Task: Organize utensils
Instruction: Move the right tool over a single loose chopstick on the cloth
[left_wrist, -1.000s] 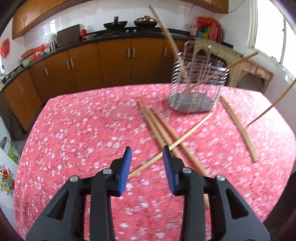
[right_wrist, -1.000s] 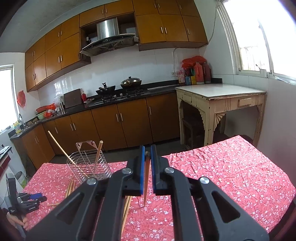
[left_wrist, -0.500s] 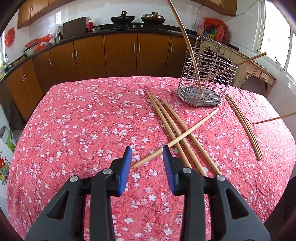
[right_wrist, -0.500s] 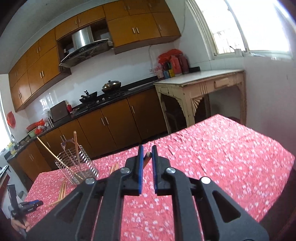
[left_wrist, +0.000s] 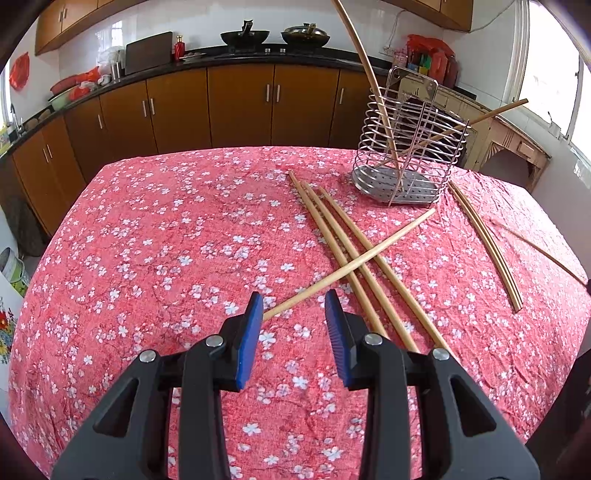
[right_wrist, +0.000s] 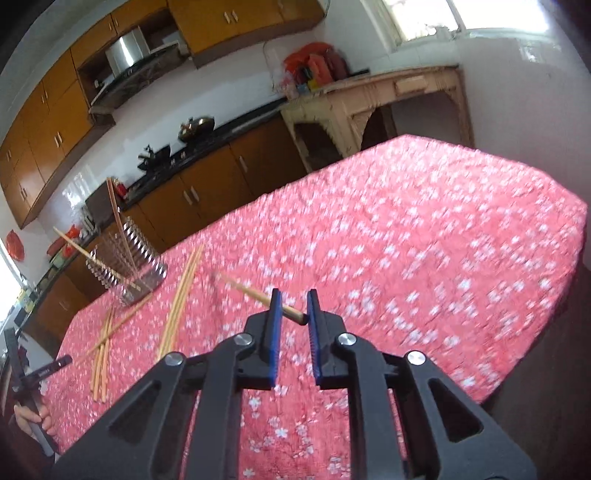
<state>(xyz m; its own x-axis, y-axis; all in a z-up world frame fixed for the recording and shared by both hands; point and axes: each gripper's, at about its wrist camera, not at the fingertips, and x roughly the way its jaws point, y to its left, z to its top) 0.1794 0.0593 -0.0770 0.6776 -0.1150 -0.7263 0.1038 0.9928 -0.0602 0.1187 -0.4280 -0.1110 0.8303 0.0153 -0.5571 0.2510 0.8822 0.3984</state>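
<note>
On the table, the wire holder stands toward the far right with two chopsticks in it; before the holder lie three parallel chopsticks, one crossing chopstick atop them, and to the holder's right a pair

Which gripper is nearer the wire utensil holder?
Left. The left gripper faces the wire utensil holder across crossed chopsticks; the right gripper is farther off, beyond more chopsticks.

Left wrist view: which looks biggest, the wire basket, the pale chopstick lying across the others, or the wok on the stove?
1. Wire basket: tallest and bulkiest.
2. Pale chopstick: longer across the picture, but very thin.
3. Wok: smallest here, though it sits far back on the counter, so distance probably shrinks it.
</note>
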